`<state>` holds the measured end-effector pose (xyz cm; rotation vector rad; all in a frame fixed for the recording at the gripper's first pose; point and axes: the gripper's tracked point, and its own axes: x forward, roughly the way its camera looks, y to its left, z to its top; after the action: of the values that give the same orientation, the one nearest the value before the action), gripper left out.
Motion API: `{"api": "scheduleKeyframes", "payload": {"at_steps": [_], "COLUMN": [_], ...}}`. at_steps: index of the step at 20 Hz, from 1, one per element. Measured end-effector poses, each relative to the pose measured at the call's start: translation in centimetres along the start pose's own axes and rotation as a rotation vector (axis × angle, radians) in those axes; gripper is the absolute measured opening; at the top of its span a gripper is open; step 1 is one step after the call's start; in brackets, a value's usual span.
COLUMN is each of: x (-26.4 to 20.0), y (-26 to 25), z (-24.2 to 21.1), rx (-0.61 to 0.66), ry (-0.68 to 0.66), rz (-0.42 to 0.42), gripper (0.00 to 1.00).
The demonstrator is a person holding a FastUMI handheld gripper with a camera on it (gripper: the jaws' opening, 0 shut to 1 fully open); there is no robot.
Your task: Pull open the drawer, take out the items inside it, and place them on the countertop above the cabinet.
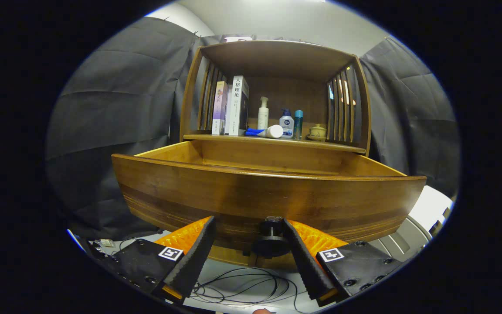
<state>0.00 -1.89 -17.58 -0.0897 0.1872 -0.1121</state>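
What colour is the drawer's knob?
Black, seen best in the gripper view: round drawer knob between the open tongs.

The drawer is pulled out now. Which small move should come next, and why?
Probably back the open gripper off the knob, then lift it above the drawer front. The knob sits between the spread fingers, unpressed, and the front panel hides the drawer's inside.

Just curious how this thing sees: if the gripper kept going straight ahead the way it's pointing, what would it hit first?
Most likely the drawer front, just ahead of the open gripper; its dark knob sits by the right finger.
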Motion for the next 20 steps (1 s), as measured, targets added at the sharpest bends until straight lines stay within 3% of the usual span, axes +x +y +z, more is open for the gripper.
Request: {"api": "scheduleKeyframes", "payload": {"at_steps": [20], "x": [10.2], "y": [-1.6], "z": [4.1], "rx": [0.033], "ry": [-0.019], "rz": [-0.026], "gripper": [0.97]}}
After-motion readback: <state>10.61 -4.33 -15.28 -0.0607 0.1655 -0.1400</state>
